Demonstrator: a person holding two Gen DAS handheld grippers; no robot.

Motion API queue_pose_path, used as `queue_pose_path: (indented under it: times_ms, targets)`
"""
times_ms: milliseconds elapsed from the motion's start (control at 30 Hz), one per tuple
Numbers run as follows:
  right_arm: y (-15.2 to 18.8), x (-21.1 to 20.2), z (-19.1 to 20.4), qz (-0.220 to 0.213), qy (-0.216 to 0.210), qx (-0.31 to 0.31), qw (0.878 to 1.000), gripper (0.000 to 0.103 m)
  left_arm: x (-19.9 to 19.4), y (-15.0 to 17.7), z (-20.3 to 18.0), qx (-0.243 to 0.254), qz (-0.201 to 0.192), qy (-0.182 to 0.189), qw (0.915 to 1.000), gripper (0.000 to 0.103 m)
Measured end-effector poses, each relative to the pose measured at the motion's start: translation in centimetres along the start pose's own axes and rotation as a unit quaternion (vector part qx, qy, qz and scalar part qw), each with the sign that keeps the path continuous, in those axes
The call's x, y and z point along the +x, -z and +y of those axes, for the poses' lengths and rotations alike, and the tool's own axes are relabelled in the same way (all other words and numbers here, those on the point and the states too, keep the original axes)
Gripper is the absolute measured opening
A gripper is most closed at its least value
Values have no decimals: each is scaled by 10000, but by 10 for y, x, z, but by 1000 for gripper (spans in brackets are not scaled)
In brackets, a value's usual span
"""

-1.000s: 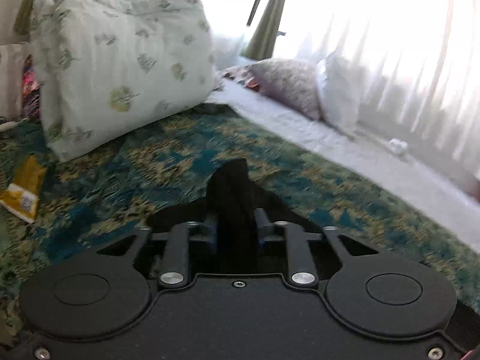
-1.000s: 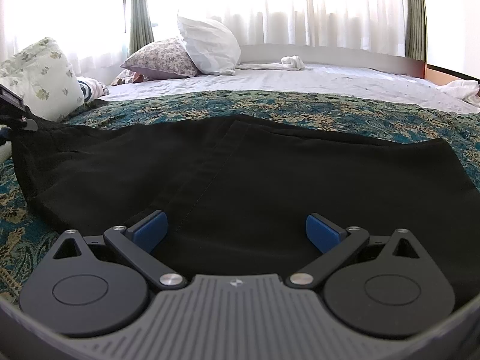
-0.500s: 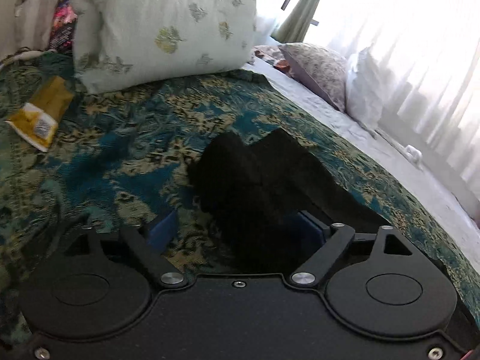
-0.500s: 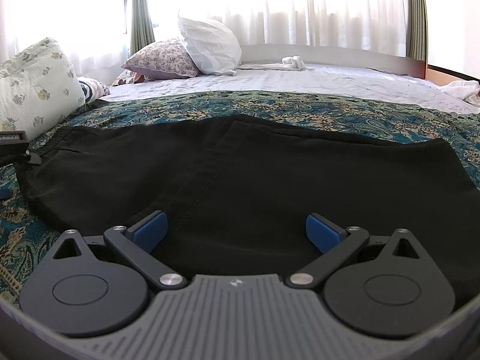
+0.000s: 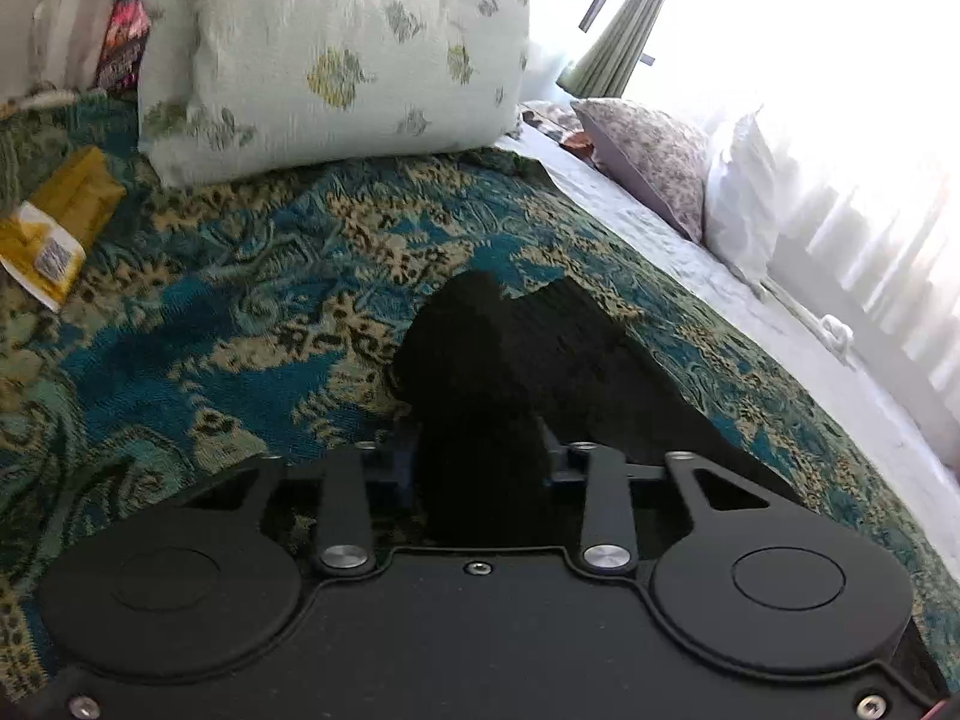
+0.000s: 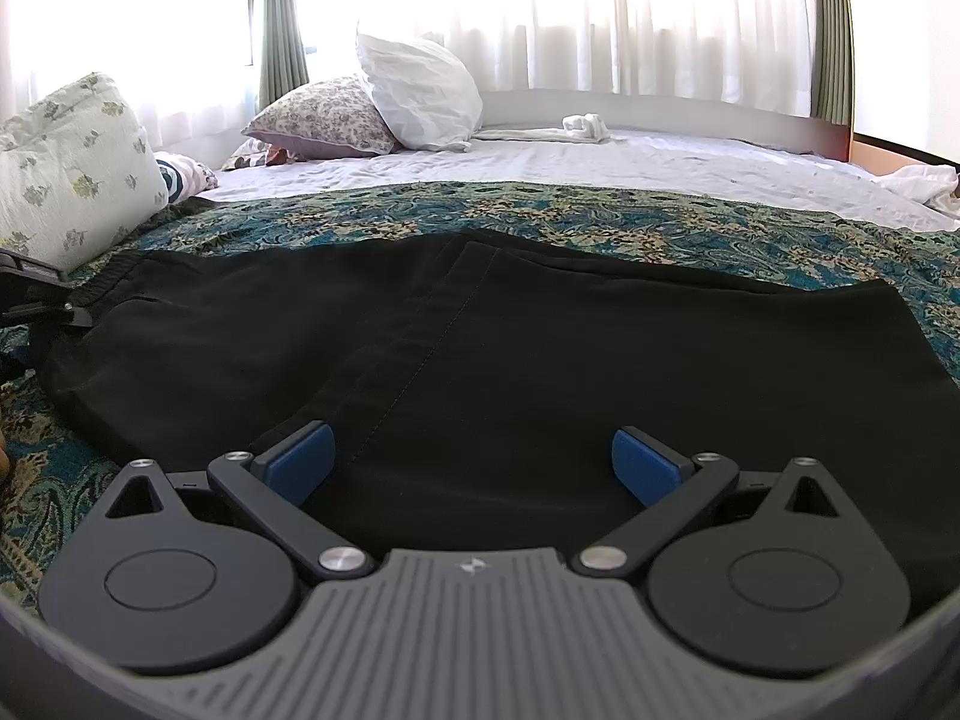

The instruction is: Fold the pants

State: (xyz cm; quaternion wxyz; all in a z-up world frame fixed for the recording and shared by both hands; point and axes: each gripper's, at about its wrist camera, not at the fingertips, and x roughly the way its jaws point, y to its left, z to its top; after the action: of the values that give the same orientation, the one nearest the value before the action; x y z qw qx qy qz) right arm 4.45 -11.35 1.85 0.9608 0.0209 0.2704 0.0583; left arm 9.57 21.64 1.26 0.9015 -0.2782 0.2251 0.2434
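two fisheye views from handheld grippers over a bed. in the left wrist view, the left gripper (image 5: 480, 450) sits at the bottom centre, its two fingers drawn in against a bunched fold of the black pants (image 5: 510, 360), which rises in a dark peak through the middle of the frame. under it lies a teal and gold patterned bedspread (image 5: 240, 312). a pale green floral pillow (image 5: 336, 54) fills the upper left, and a yellow packet (image 5: 57, 231) lies at the left edge.

in the right wrist view, the right gripper (image 6: 471, 468) sits at the bottom centre with its blue pads (image 6: 300, 462) spread wide apart, holding nothing, low over the cloth. the pants (image 6: 540, 336) lie spread flat across the middle of the frame, with a stitched seam running from the centre toward the lower left. a white pillow (image 6: 420, 96) and a flowered pillow (image 6: 324, 117) sit in the upper left.

risks, as a judgement: the left grip takes a thick wad, not a clean edge, so layers may slip out or drag unevenly when lifted. with the right side unheld, the fold may skew and wrinkle. the rough bedspread could also catch the fabric.
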Motion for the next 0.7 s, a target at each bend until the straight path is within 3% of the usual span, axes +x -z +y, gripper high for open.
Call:
queue_pose_path:
  times_ms: [133,200,367,567,700]
  targets:
    - [-6,-1,-4,111,-70,87,9999,103,-18,-5,-23,460,-352,-89,9983,21]
    - [-15,-6,-14,229,-243,261,9991,103,-34,-11,-39,687,-549,198,9959,14]
    - [-25,-30,-69,100,-394,1250,9913,103,-75,-12,-96,1406,-936,875,9817,13]
    - [-30,-70,-162,-253,147,2220,9746,103,-129,40,-188,2513,-1027,1915,9432,13]
    - [-26,-100,-218,-541,581,2710,9593,103,-158,108,-250,3313,-833,2506,9058,13]
